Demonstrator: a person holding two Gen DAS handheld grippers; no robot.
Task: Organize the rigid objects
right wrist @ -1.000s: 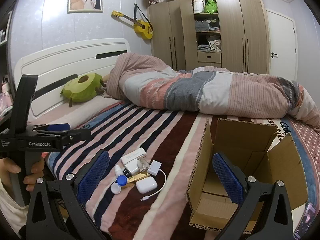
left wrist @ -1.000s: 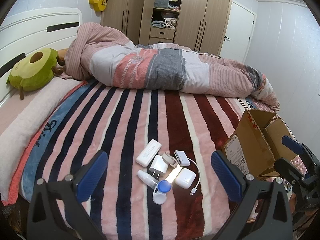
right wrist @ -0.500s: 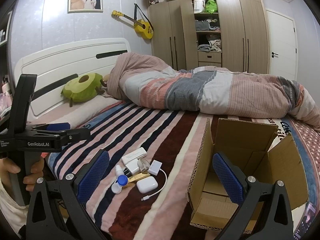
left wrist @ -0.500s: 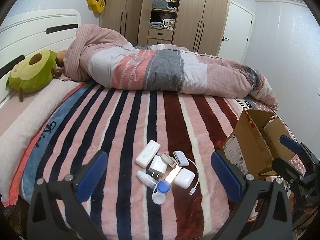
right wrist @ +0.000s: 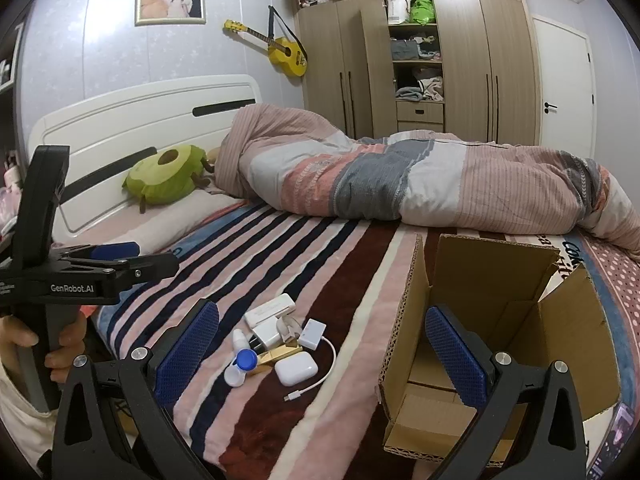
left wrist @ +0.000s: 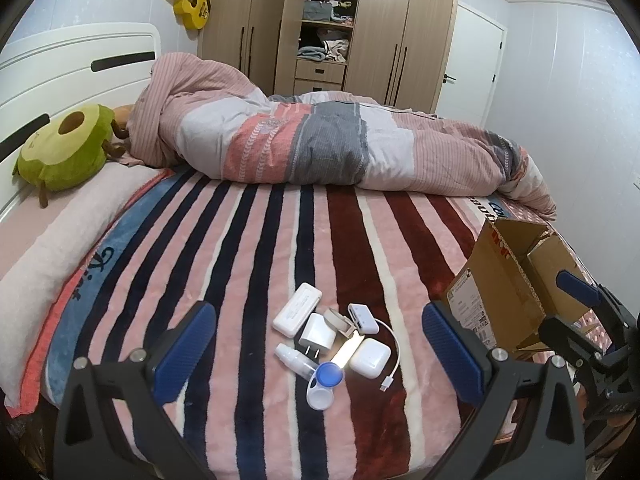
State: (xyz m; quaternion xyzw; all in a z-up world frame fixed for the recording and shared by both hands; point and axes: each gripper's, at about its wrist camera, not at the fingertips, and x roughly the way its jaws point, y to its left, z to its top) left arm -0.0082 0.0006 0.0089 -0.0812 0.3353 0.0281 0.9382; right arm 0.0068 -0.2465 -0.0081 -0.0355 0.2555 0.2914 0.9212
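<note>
A cluster of small objects lies on the striped blanket: a white power bank (left wrist: 297, 309), a white charger plug (left wrist: 317, 331), a white earbud case (left wrist: 370, 357), a white hub with a cable (left wrist: 363, 318), a small bottle (left wrist: 293, 360), a gold bar (left wrist: 345, 351) and a blue-lidded lens case (left wrist: 325, 386). The cluster also shows in the right wrist view (right wrist: 280, 340). An open cardboard box (right wrist: 496, 332) stands right of it. My left gripper (left wrist: 318, 350) is open and empty, hovering near the cluster. My right gripper (right wrist: 320, 356) is open and empty, between cluster and box.
A rolled duvet (left wrist: 340, 148) lies across the far side of the bed. A green avocado plush (left wrist: 68, 148) rests on the pillow at left. The bed's near edge is just below the grippers. Wardrobes and a door stand behind.
Both grippers have shifted only slightly. The objects and the box have not moved.
</note>
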